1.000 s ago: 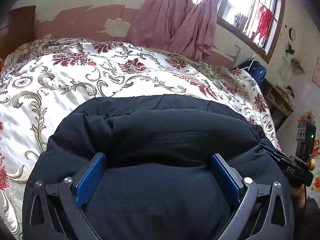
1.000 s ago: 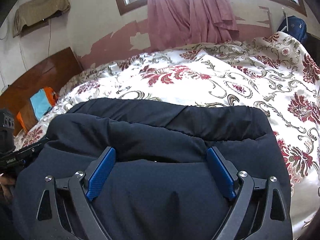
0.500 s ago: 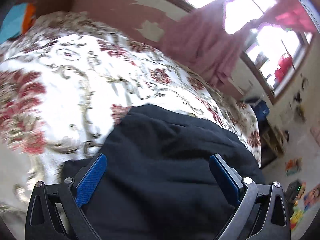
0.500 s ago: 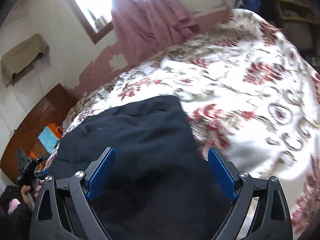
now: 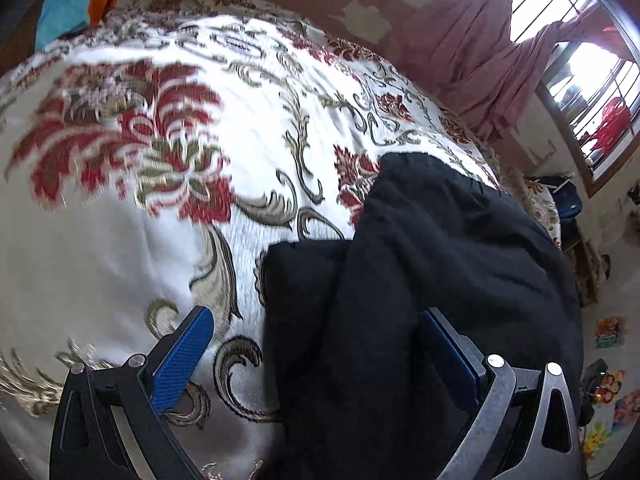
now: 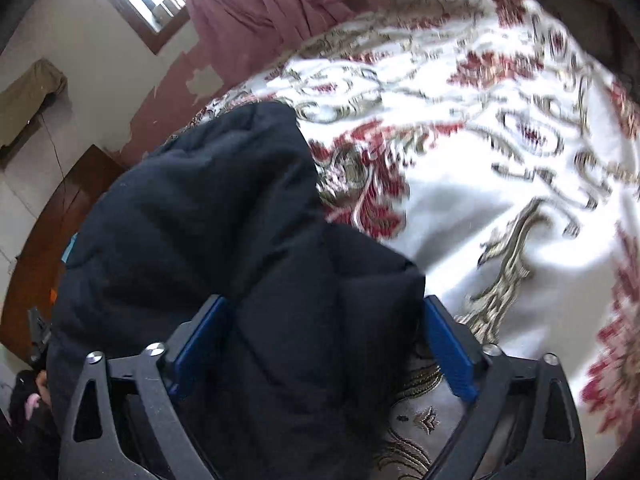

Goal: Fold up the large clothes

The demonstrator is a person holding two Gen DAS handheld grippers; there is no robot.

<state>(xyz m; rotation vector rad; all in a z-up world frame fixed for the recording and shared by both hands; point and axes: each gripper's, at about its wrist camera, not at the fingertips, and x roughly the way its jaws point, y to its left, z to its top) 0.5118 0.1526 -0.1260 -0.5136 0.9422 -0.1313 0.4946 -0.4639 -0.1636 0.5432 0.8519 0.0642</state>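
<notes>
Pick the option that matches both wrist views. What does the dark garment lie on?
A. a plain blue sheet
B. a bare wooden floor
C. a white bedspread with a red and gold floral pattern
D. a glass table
C: in both views the dark garment lies on the white bedspread patterned with red flowers and gold scrolls; it also shows to the garment's right in the right wrist view.

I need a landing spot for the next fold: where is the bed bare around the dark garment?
Bare bedspread lies on the garment's left-hand side, up to the blue cloth at the headboard. On its other side, bedspread is bare too. The garment's near end is crowded between both tongs.
</notes>
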